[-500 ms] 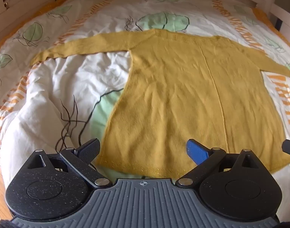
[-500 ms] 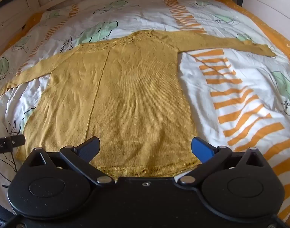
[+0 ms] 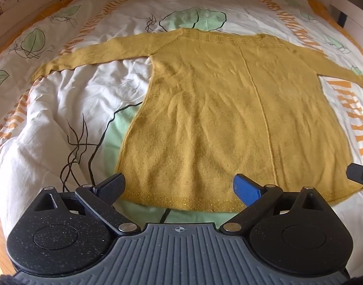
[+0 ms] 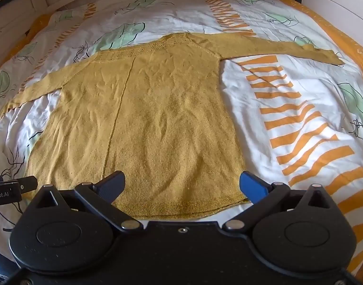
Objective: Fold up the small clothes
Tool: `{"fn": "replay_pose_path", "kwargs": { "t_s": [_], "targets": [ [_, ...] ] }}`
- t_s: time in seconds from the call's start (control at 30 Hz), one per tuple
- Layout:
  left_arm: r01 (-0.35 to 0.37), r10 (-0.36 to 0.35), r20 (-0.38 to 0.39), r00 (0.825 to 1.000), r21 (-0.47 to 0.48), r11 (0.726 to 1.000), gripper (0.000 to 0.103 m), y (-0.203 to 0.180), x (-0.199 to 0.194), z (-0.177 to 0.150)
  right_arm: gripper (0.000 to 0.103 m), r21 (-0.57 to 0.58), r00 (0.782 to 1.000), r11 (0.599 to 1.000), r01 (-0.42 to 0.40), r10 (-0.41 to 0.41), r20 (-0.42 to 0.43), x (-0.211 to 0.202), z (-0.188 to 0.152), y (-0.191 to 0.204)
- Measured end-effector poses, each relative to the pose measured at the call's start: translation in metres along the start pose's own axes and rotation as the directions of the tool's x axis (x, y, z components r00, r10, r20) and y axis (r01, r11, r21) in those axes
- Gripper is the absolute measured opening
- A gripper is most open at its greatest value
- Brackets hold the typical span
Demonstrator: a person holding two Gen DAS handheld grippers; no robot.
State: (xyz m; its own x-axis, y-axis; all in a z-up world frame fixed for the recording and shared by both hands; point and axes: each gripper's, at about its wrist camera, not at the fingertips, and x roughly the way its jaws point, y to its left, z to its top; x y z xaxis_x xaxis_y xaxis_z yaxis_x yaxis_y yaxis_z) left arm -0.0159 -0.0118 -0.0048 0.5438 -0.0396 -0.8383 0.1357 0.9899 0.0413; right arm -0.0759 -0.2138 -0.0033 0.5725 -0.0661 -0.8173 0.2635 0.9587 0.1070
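In the left wrist view, a mustard yellow sweater (image 3: 229,118) lay flat across the middle of the frame on a bed (image 3: 74,109) with a leaf-and-stripe duvet, one sleeve reaching toward the upper left. At lower centre the left gripper (image 3: 179,187) stood with jaws wide apart, holding nothing, apparently just above the hem. In the right wrist view, the right gripper (image 4: 181,185) was likewise wide open and empty over the sweater's (image 4: 157,118) hem, the other sleeve reaching upper right.
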Motion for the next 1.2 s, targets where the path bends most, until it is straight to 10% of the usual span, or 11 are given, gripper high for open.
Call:
{"fn": "replay_pose_path", "kwargs": {
  "t_s": [1.2],
  "targets": [
    [0.071, -0.071, -0.092, 0.993, -0.004, 0.997, 0.099, -0.016, 0.017, 0.012, 0.102, 0.008, 0.998, 1.000, 0.025, -0.025, -0.066, 0.019, 0.006, 0.001]
  ]
}}
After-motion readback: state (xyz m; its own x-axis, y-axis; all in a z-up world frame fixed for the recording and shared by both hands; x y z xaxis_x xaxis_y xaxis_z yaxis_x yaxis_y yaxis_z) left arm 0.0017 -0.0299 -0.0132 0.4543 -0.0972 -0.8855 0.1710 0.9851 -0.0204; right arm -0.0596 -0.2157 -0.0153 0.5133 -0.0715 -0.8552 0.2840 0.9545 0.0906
